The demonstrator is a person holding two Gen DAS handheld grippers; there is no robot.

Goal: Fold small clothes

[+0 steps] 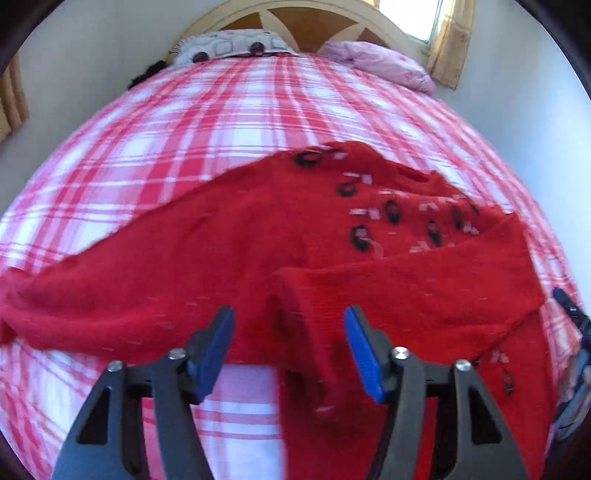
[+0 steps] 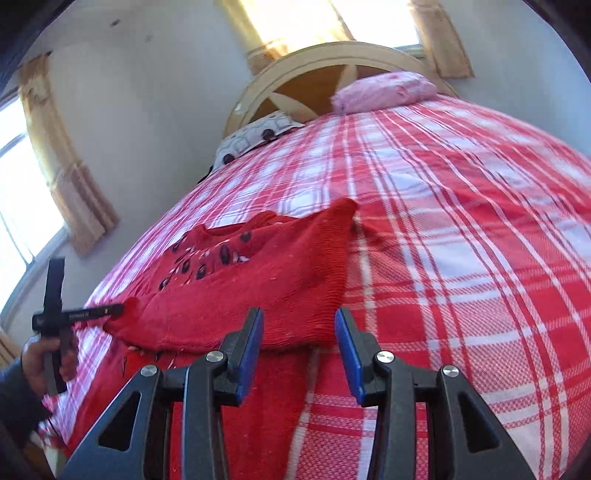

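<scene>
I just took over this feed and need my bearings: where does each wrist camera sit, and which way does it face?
Left wrist: sits on the open left gripper, facing the arched wooden headboard over the red knitted sweater; only its fingers show.
Right wrist: on the open right gripper, also facing the headboard; the person's left hand shows at left.
Shared: sweater, red-and-white plaid bedspread, pink pillow.

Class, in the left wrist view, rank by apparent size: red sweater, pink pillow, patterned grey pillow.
1. red sweater, by far the largest, though nearest the camera.
2 and 3. pink pillow and patterned grey pillow look alike; both lie far off, so no ranking.
</scene>
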